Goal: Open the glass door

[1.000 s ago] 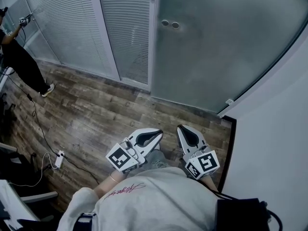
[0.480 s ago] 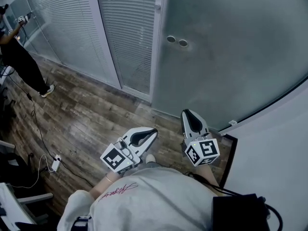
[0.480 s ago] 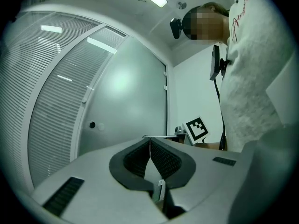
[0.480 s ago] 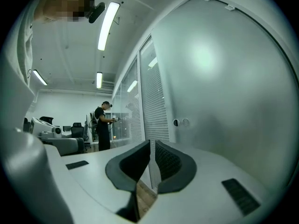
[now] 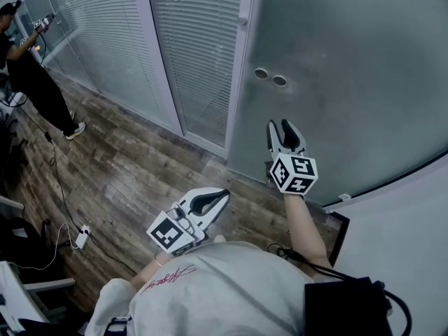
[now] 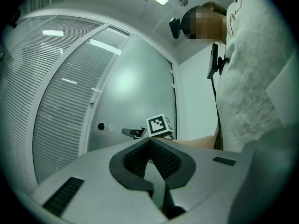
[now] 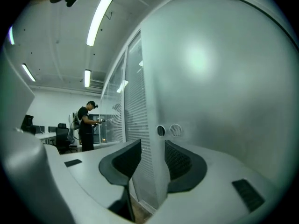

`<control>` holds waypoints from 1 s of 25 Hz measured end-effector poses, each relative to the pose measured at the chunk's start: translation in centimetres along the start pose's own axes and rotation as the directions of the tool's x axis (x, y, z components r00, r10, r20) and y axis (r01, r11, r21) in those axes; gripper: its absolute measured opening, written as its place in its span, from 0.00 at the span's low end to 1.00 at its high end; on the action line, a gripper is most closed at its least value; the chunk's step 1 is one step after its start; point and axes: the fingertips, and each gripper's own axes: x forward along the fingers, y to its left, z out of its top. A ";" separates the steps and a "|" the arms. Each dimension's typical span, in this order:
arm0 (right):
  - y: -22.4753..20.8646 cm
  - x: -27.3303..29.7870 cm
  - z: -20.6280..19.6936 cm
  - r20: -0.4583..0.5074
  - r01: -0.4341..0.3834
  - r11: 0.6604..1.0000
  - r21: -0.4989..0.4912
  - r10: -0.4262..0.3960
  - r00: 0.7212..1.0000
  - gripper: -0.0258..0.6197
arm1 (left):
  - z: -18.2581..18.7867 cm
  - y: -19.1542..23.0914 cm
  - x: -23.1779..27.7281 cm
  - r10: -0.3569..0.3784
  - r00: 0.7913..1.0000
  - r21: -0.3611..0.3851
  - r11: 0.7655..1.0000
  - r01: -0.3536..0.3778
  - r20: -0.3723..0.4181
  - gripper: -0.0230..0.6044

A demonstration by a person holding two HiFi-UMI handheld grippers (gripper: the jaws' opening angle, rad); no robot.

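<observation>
The frosted glass door (image 5: 350,61) fills the upper right of the head view, with two round fittings (image 5: 270,76) near its left edge. My right gripper (image 5: 280,126) is stretched out toward the door, just below those fittings. Its jaws are opening and grip nothing. In the right gripper view the right gripper (image 7: 153,146) looks along the door's left edge (image 7: 152,171), with the round fittings (image 7: 168,130) just beyond. My left gripper (image 5: 222,194) stays low near my body, shut and empty. The left gripper (image 6: 150,140) view shows the door (image 6: 135,92) ahead.
Glass partitions with blinds (image 5: 196,54) run to the left of the door. A white wall (image 5: 406,243) stands at the right. Another person (image 5: 31,68) stands at the far left. A cable and power strip (image 5: 82,236) lie on the wood floor.
My right gripper has reached forward to the door and its jaws have parted. The door has come closer in view. The left gripper has stayed near my body, shut.
</observation>
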 end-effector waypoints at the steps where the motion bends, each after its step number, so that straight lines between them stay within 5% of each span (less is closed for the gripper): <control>1: -0.8 1.7 -0.1 -0.001 0.022 1.000 -0.002 -0.022 1.000 0.26 | -0.2 0.2 0.0 0.011 1.000 -0.004 1.000 -0.011 -0.007 0.07; 10: -5.0 13.1 -0.4 -0.052 0.200 0.978 -0.061 -0.203 0.978 0.28 | -0.7 3.4 -1.3 0.115 0.993 -0.017 0.993 -0.116 -0.019 0.07; 25: -6.3 17.1 1.0 -0.047 0.298 0.945 -0.137 -0.307 0.950 0.27 | -0.1 5.3 -1.8 0.146 0.989 -0.026 0.989 -0.146 -0.002 0.07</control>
